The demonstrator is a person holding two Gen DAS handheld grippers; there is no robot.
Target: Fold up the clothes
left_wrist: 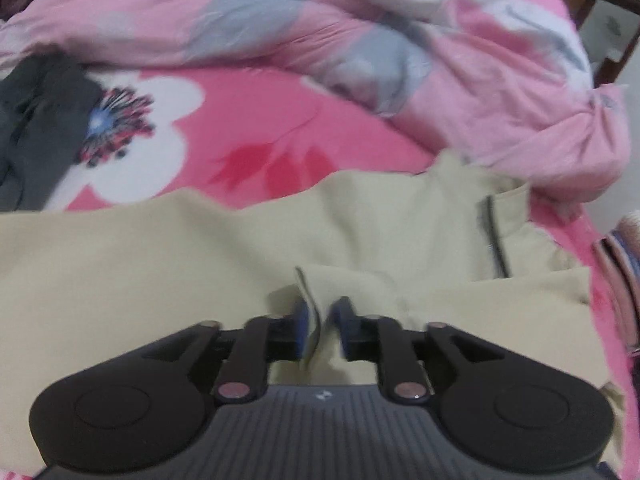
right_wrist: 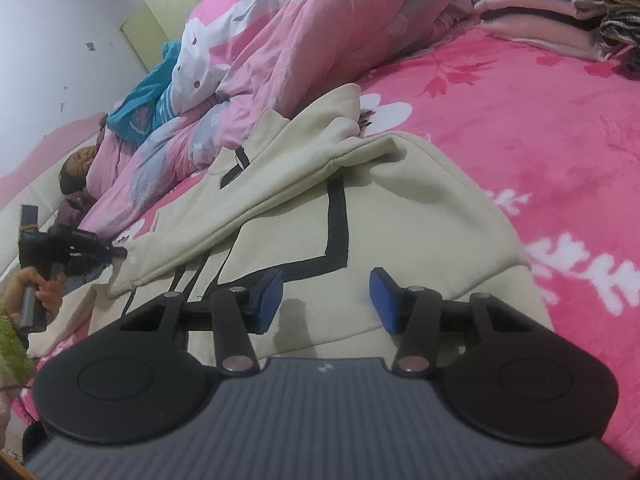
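Cream sweatshirt [right_wrist: 360,216] lies spread on my pink floral bed [right_wrist: 540,128]; my left tool [left_wrist: 320,326] has a fabric fold between barely parted pads, my right tool [right_wrist: 326,300] hovers spread above it

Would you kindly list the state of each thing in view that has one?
Cream garment: spread on the bed, partly folded.
Left gripper: open a little, a cream fabric edge between its pads.
Right gripper: open, empty, over the garment.
Quilt: bunched up.
Dark garment: crumpled.
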